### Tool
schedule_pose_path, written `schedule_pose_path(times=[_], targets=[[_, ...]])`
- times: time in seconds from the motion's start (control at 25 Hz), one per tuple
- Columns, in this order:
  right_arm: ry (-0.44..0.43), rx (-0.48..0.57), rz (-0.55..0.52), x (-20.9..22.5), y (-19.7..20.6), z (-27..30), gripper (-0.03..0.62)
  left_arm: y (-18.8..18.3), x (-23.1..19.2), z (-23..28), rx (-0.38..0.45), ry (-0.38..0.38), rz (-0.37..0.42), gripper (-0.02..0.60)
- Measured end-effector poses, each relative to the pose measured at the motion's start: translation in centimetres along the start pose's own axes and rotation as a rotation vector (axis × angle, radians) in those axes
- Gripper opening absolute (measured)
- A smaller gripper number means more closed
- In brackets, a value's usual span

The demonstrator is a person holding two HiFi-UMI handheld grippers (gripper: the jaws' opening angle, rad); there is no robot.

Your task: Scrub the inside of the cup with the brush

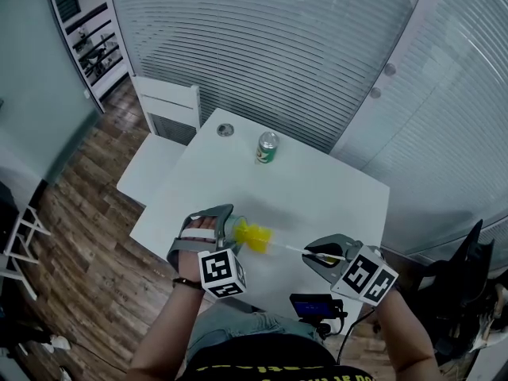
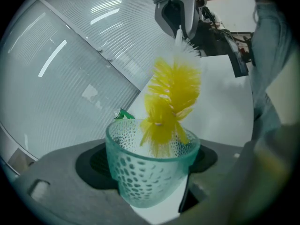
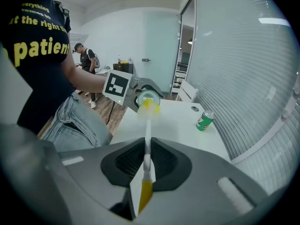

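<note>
The yellow-bristled, white-stemmed brush (image 2: 171,102) has its tip just inside the dimpled, pale-green translucent cup (image 2: 150,172).

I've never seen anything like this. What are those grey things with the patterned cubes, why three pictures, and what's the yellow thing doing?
There is no robot: a person holds a hand-worked claw in each hand, and the patterned cubes are part of them. The head view comes from a camera on the person's head, looking down; the other two come from cameras riding on each claw. The left claw grips a clear dimpled cup. The right claw pinches the thin white handle of a brush, whose yellow bristles reach into the cup's mouth. On the white table stand a green can and a small round disc.
</note>
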State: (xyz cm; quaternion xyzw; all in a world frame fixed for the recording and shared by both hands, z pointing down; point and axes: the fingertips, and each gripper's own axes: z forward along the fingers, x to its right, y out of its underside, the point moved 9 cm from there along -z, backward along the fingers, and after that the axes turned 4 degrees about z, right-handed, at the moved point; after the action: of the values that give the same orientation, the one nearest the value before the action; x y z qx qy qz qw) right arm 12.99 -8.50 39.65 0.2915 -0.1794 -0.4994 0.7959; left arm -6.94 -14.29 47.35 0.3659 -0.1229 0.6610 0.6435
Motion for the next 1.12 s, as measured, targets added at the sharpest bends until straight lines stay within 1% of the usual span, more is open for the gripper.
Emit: schedule_pose_path(times=[0.16, 0.32, 0.52, 0.68, 0.92, 1.12], targets=[[-0.041, 0.002, -0.013, -1.0, -0.4, 0.2, 0.046, 0.0, 0.1, 0.1, -0.006, 0.003, 0.001, 0.417], [-0.054, 0.027, -0.024, -1.4, -1.2, -0.2, 0.046, -0.1, 0.1, 0.3, -0.01, 0.007, 0.0, 0.417], [-0.024, 0.061, -0.016, -0.7, -1.8, -1.1, 0.046, -0.2, 0.3, 0.2, -0.007, 0.012, 0.0, 0.417], [0.011, 0.068, 0.006, 0.0, -1.7, -1.4, 0.046, -0.3, 0.3, 0.0, 0.001, 0.008, 0.002, 0.417], [0.024, 0.031, 0.027, 0.5, -0.7, -1.0, 0.046, -0.3, 0.1, -0.2, 0.006, -0.003, 0.001, 0.417], [-0.005, -0.001, 0.03, -0.5, -0.3, -0.3, 0.046, -0.1, 0.0, -0.4, 0.006, -0.014, 0.003, 0.417]])
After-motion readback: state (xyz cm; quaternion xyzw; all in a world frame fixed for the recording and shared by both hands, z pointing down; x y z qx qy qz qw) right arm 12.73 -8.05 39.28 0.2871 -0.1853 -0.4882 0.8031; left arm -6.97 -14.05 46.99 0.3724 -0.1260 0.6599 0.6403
